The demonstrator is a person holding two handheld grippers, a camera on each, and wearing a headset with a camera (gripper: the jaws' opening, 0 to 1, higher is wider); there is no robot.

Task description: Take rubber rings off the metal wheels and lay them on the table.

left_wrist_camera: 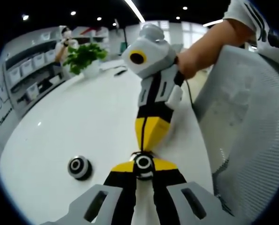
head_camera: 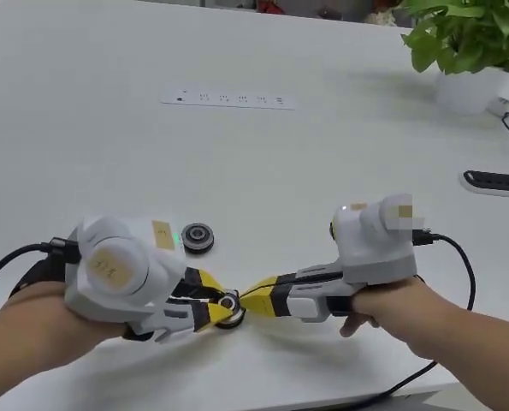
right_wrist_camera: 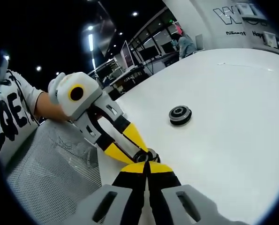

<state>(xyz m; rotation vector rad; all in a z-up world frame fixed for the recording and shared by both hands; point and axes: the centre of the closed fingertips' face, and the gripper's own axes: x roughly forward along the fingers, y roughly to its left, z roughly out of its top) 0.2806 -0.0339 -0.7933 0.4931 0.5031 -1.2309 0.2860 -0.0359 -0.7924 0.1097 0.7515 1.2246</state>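
Wheel of silver metal with a black rubber ring (left_wrist_camera: 143, 162) is held flat, axle up, clamped at its rim between the slightly parted jaws of the left tool (left_wrist_camera: 144, 166), close to the white worktop's (head_camera: 322, 154) near edge. The right tool (right_wrist_camera: 148, 168), jaws pressed together, touches the rim from the opposite side; whether it pinches the ring cannot be told. A second ringed wheel (head_camera: 198, 237) lies flat just beyond, with open worktop around it.
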